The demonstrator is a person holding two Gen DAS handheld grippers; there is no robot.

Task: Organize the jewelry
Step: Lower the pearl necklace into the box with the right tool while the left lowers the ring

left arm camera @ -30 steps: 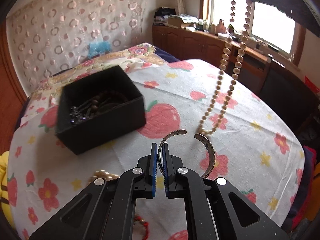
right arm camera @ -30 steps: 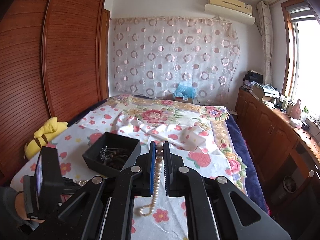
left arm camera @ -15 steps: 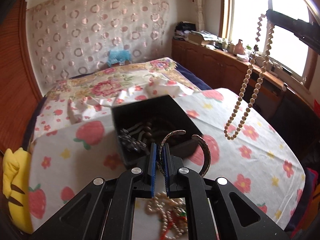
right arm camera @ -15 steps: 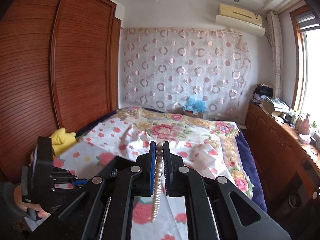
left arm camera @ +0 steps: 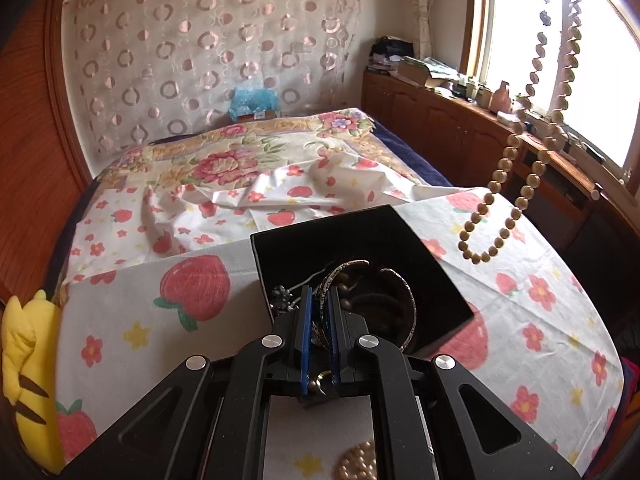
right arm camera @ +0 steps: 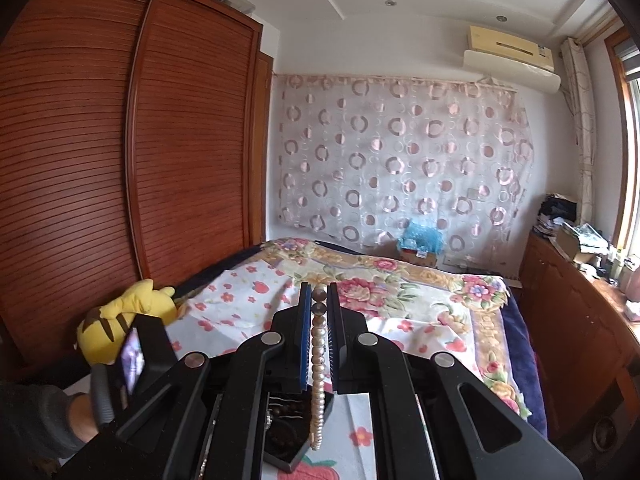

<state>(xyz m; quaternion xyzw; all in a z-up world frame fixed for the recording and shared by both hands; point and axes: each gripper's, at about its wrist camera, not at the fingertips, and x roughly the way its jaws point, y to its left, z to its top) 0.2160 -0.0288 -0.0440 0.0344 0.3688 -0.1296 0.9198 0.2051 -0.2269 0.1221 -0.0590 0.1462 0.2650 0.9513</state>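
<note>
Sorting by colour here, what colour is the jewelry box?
Black, inside and out; the box shows best in the left wrist view.

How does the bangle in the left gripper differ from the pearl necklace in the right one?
The bangle is a rigid, dark metal open cuff; the pearl necklace is a limp string of pale round beads. The bangle sits over the black box; the necklace dangles beside it, above the cloth. Each is pinched in a shut gripper.

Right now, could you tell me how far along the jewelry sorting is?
Partly done. Dark beads and a chain already lie in the black box. In hand: the left gripper holds a bangle over the box; the right gripper holds a pearl strand hanging beside it. Left: another pearl piece on the cloth.
</note>
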